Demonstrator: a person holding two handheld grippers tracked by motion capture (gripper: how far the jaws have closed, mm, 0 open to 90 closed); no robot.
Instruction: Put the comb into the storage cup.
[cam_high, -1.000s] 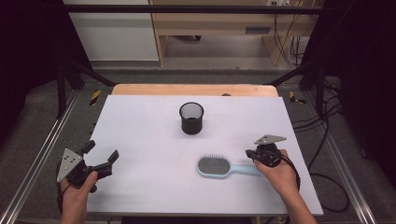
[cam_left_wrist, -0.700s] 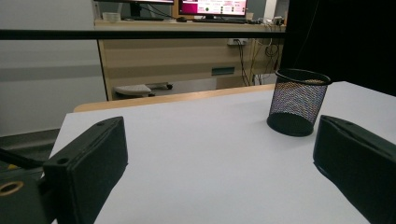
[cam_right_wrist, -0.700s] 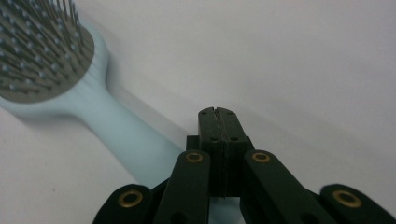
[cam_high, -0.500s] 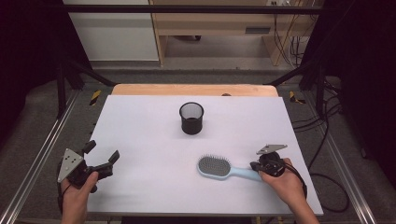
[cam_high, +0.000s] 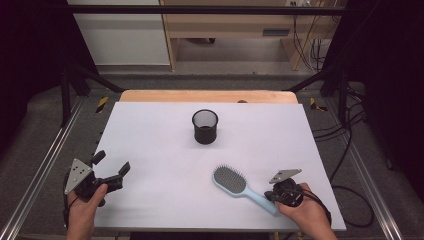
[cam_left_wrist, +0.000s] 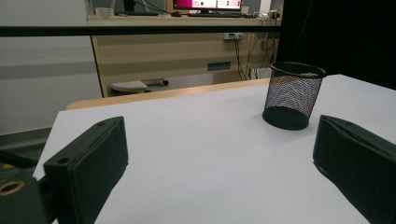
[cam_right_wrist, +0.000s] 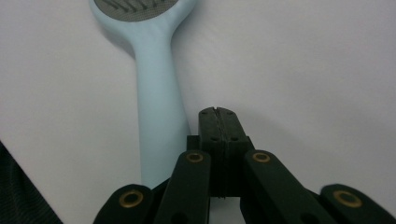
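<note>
Right gripper view: hairbrush (cam_right_wrist: 156, 88) head cut off by top edge; handle end hidden behind right gripper (cam_right_wrist: 218, 121). Left gripper view: left gripper (cam_left_wrist: 224, 163) cut off at bottom edge. High view: forearms cut off at bottom.

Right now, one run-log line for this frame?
left gripper: open, idle, table's near left | right gripper: shut, empty, beside hairbrush handle | mesh cup: upright, mid-table
</note>
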